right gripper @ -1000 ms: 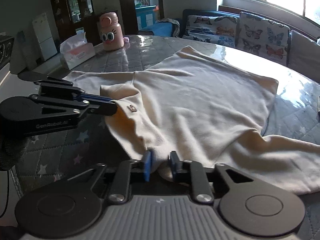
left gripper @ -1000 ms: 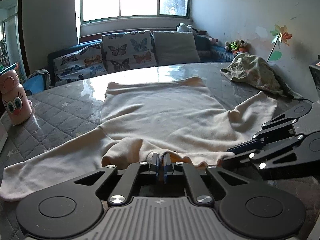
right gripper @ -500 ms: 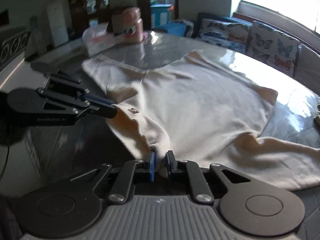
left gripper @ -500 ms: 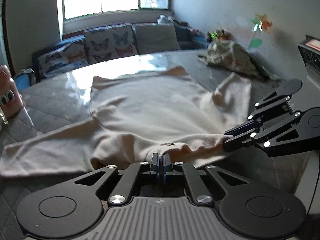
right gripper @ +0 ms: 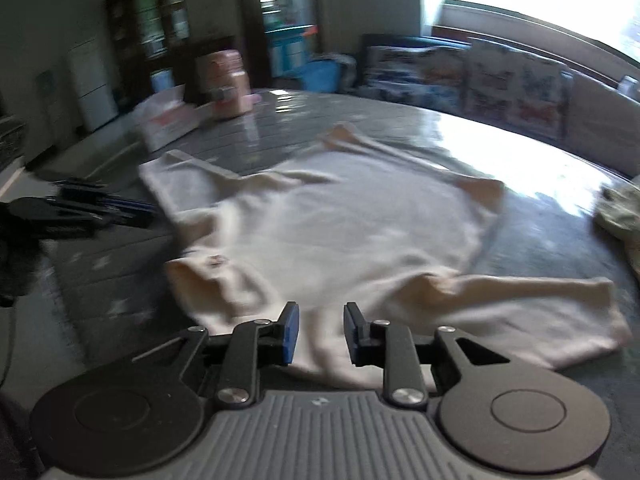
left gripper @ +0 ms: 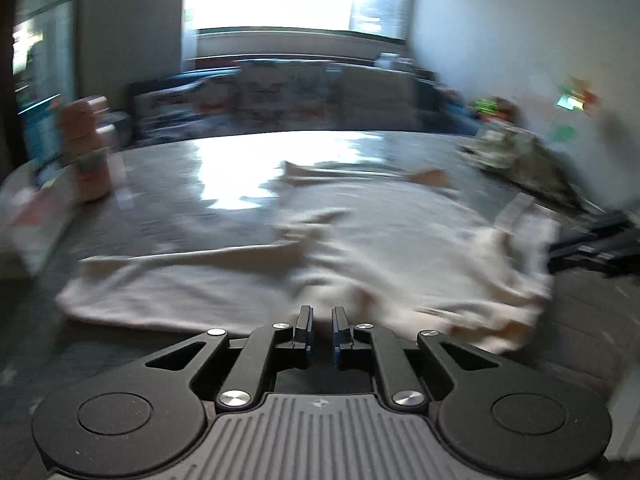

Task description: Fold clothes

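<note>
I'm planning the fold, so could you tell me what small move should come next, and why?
Probably bring the left gripper to the long sleeve lying outstretched and pinch it, to fold it over the body. Both sets of jaws stand open and empty, the right gripper too, and the cream sweater lies spread on the table.

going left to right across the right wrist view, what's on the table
left gripper → tissue box → pink bottle → cream sweater → crumpled green garment at the right edge
</note>
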Available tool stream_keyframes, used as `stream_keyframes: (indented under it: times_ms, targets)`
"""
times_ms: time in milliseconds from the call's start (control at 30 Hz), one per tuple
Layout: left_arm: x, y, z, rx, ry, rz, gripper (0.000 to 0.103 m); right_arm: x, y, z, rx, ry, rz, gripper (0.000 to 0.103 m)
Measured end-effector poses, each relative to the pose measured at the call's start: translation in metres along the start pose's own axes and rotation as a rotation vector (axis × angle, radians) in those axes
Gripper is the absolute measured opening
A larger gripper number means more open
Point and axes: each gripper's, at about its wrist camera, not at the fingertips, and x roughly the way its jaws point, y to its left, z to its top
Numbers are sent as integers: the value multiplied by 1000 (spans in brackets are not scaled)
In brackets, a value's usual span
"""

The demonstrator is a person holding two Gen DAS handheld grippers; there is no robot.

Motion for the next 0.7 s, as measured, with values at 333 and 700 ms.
stream_keyframes:
  times_ms: [333,700]
  targets:
    - [37,98,2,-230,21,457,20,6,-96,-22,258,-39,-290,29]
    - [50,128,0,-250,17,543,13,0,-161,-37,420,-87,-482,41]
